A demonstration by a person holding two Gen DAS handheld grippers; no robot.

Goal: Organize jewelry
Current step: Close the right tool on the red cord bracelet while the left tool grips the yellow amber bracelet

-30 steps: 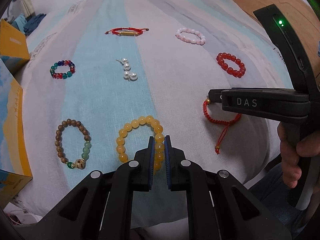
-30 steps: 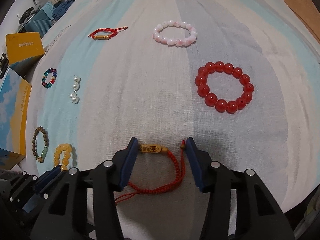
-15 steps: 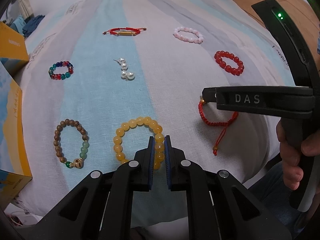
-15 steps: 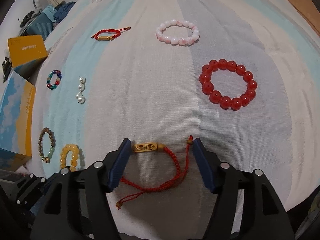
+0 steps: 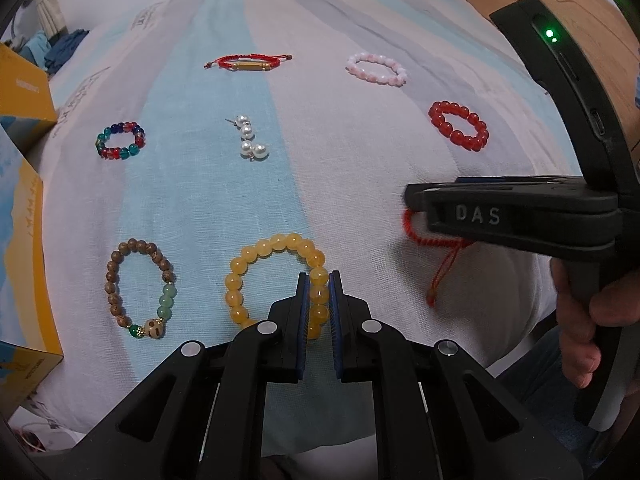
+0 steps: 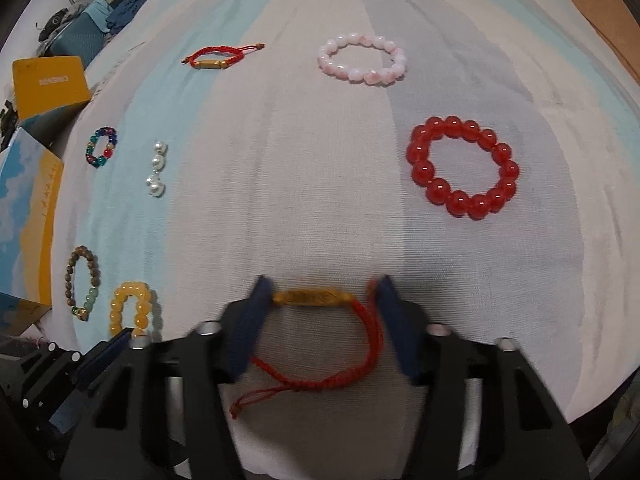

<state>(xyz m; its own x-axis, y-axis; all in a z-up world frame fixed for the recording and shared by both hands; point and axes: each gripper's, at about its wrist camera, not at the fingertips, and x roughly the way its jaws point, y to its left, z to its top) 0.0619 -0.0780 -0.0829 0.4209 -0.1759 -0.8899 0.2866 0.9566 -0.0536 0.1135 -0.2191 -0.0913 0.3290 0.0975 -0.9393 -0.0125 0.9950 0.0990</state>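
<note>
Jewelry lies spread on a striped cloth [image 5: 320,184]. My left gripper [image 5: 318,280] is shut on the right side of a yellow bead bracelet [image 5: 256,256], which rests on the cloth; it also shows in the right wrist view [image 6: 130,308]. My right gripper [image 6: 322,292] is open and straddles a red cord bracelet with a gold tube [image 6: 316,298], not touching it firmly; the cord bracelet [image 5: 424,236] is partly hidden under the right gripper in the left wrist view.
On the cloth lie a wooden bead bracelet [image 5: 138,288], a multicoloured bead ring [image 5: 120,146], pearl earrings [image 5: 250,142], a second red cord bracelet [image 5: 248,63], a pink bead bracelet [image 6: 362,60] and a red bead bracelet [image 6: 462,166]. Yellow and blue boxes [image 6: 28,196] stand at the left.
The right gripper has opened wider around the red cord bracelet and drawn back slightly. The left gripper stays shut on the yellow bracelet.
</note>
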